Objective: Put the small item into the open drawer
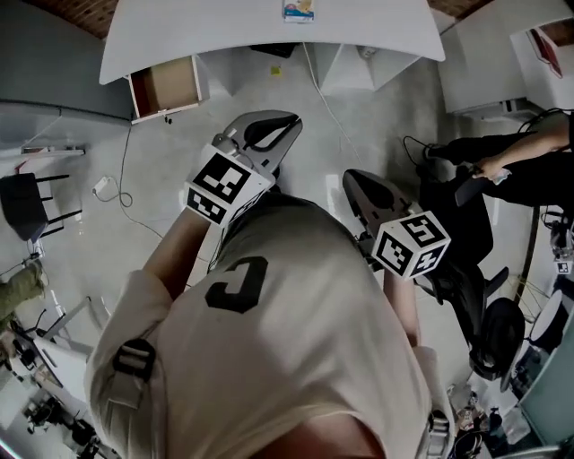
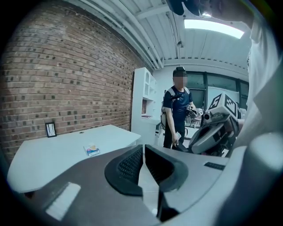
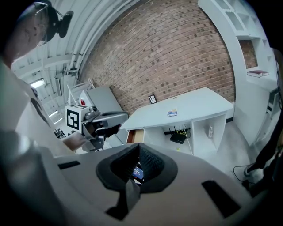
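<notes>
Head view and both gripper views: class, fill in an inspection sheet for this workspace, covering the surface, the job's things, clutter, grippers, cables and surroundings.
Surface: white desk, mostly bare.
Job's things: small packet lies on the desk; open drawer under the desk at the head view's left, nothing seen inside.
Clutter: small frame on the desk by the wall; bottle and black box in the bays underneath.
Grippers: left gripper shut, nothing between its jaws; right gripper seems shut on a small blue thing; both away from the desk.
Cables: white cable on the floor; leads at the black box.
Surroundings: brick wall, white shelving, standing person, chair.
</notes>
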Demonstrator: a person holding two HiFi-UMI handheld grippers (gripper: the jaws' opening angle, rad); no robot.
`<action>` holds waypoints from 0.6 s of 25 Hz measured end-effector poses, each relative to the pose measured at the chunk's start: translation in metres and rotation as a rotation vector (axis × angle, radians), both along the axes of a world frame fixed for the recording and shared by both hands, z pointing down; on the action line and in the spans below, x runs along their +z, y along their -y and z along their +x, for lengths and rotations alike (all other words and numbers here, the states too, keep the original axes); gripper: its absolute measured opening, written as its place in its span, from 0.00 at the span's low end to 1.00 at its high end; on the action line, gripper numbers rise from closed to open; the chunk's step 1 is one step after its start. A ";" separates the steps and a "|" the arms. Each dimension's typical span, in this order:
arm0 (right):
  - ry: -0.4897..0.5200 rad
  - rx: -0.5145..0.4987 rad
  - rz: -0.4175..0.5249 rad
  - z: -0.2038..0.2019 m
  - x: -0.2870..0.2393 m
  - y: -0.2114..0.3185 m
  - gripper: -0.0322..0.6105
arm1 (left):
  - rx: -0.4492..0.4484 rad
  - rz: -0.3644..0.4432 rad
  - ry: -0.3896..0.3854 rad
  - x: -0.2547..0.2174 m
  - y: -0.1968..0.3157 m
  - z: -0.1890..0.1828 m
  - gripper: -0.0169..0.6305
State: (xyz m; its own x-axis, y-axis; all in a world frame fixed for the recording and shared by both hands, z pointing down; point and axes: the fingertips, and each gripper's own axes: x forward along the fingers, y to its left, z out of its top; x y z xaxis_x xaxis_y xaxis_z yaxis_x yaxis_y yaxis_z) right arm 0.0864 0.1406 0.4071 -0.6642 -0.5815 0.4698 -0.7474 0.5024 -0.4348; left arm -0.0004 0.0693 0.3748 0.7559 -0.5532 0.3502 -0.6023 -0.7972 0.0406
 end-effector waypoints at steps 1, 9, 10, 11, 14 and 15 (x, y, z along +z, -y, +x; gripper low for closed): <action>-0.015 0.000 0.004 -0.006 0.000 0.007 0.05 | 0.009 0.014 0.006 -0.001 0.010 -0.004 0.05; -0.064 0.025 -0.014 -0.063 0.010 0.038 0.05 | 0.093 0.002 0.047 0.022 0.043 -0.052 0.05; -0.062 0.022 -0.021 -0.076 0.012 0.044 0.05 | 0.099 -0.005 0.049 0.025 0.046 -0.062 0.05; -0.067 0.021 -0.027 -0.089 0.013 0.052 0.05 | 0.110 -0.012 0.047 0.029 0.051 -0.071 0.05; -0.105 0.038 -0.031 -0.111 0.015 0.073 0.05 | 0.179 -0.021 0.019 0.037 0.065 -0.075 0.05; -0.115 0.042 -0.029 -0.112 0.015 0.077 0.05 | 0.203 -0.023 0.015 0.038 0.067 -0.070 0.05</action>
